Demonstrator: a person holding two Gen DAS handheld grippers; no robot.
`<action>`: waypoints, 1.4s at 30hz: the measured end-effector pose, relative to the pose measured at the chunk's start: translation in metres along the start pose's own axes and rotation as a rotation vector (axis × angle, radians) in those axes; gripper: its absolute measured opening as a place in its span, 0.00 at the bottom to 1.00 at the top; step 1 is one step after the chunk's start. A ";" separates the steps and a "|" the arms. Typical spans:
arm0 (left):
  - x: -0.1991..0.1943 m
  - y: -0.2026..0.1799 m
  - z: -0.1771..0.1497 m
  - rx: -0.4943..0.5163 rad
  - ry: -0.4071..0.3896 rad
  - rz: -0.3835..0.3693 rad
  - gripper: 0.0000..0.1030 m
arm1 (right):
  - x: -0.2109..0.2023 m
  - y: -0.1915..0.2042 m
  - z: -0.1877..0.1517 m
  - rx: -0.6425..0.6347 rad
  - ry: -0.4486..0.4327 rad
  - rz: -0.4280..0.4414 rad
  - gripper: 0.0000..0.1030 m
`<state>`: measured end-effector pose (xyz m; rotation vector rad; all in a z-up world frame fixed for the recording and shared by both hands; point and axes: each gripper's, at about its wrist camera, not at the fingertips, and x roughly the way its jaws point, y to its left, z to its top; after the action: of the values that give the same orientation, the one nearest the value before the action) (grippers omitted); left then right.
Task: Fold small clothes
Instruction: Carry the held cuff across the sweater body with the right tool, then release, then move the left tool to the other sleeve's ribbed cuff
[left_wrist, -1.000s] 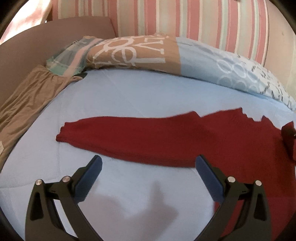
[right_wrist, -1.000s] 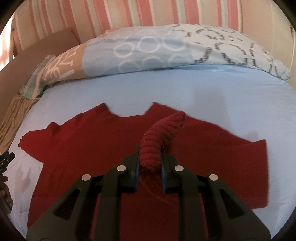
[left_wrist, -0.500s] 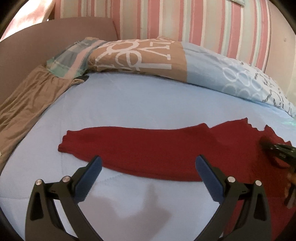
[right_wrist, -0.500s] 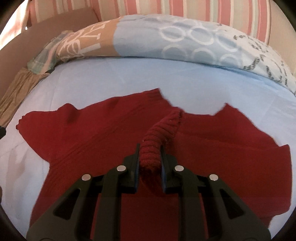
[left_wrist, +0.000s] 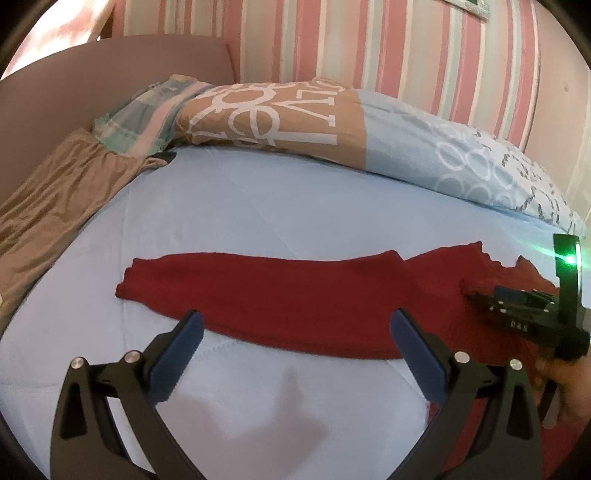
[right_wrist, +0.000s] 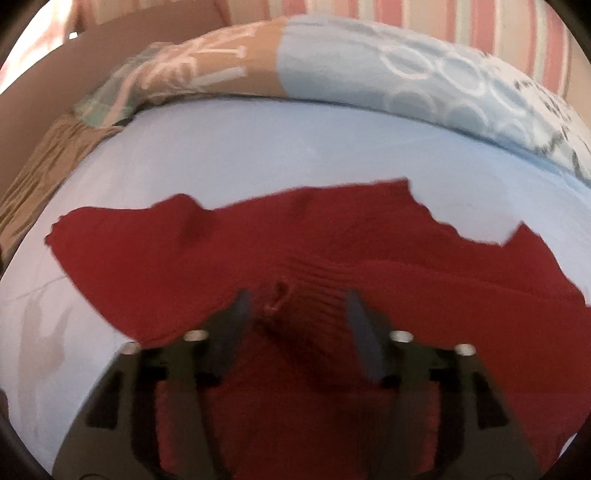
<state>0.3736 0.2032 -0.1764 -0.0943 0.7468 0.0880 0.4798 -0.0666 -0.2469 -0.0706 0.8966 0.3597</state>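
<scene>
Right wrist view | right gripper (right_wrist: 295, 317) jaws opening above soft, light dark-red knitted sweater (right_wrist: 332, 258), gripping nothing | sweater flat mid-bed, left sleeve (left_wrist: 258, 295) outstretched | left gripper (left_wrist: 295, 339) apart, empty | best pinched at sleeve cuff.

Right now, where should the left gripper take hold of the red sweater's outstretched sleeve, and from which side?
Probably at the cuff, the sleeve's free end, coming from its near edge. The sleeve lies flat and straight on the sheet, and the open left gripper hovers by that edge, so a low pinch there could carry it over the sweater.
</scene>
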 end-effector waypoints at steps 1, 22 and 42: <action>-0.001 0.000 -0.001 -0.007 0.003 -0.005 0.98 | -0.004 0.002 0.000 -0.013 -0.012 -0.011 0.58; -0.010 -0.016 -0.007 0.030 -0.002 0.007 0.98 | -0.018 0.015 -0.013 -0.039 -0.014 -0.052 0.68; -0.025 0.054 -0.017 -0.100 0.023 -0.023 0.98 | -0.111 -0.023 -0.030 0.082 -0.101 -0.183 0.89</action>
<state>0.3378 0.2532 -0.1743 -0.1989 0.7638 0.1025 0.4018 -0.1247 -0.1821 -0.0576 0.7967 0.1548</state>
